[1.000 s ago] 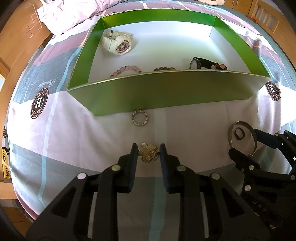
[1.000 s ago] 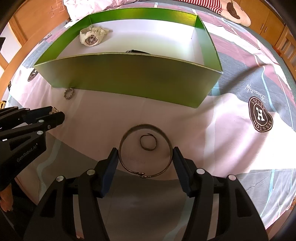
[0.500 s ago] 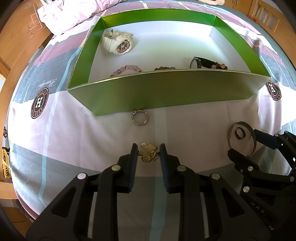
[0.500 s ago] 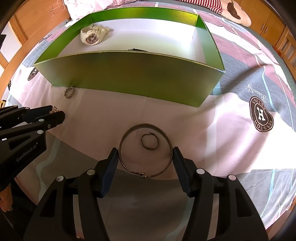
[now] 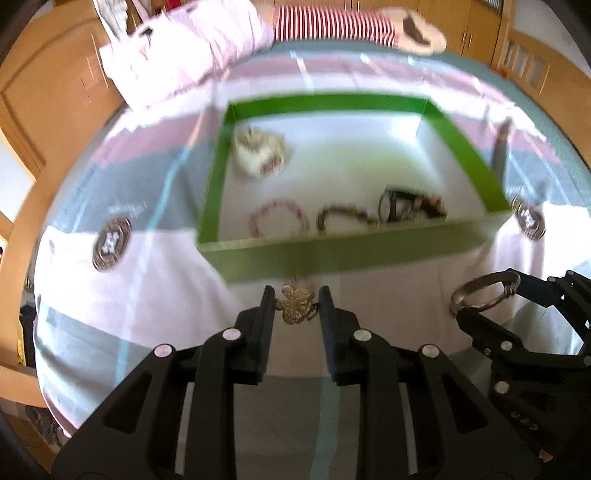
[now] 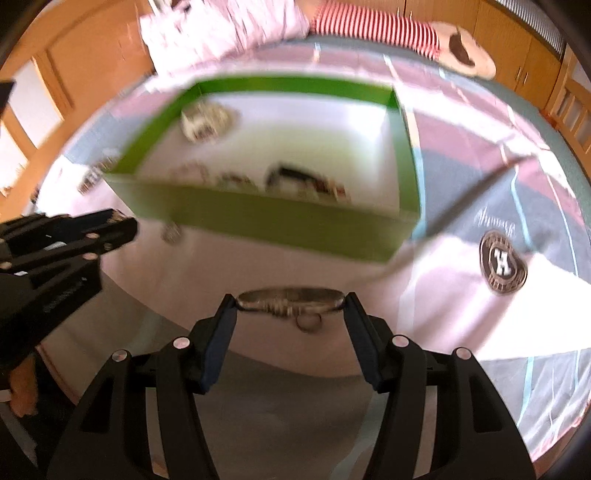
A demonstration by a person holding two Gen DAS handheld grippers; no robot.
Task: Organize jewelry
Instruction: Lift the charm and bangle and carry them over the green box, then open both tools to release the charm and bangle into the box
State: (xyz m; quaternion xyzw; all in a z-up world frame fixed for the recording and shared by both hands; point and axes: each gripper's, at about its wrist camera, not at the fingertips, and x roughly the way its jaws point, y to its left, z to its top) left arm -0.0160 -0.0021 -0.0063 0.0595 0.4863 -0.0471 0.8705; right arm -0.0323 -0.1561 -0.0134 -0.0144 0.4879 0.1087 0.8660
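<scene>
We see a bed (image 5: pixel 155 295) covered by a sheet with pink, white and grey panels, thin teal stripes and round brown logo badges (image 6: pixel 503 266). Directly on the sheet we find an open green box (image 5: pixel 343 254) with a white floor, a small beaded ring (image 6: pixel 172 233) just in front of the box's near wall, and a pink-and-white quilt (image 5: pixel 184 51) bunched at the far end. Beside the quilt we note a red-and-white striped item (image 6: pixel 373 26), too blurred to identify.
</scene>
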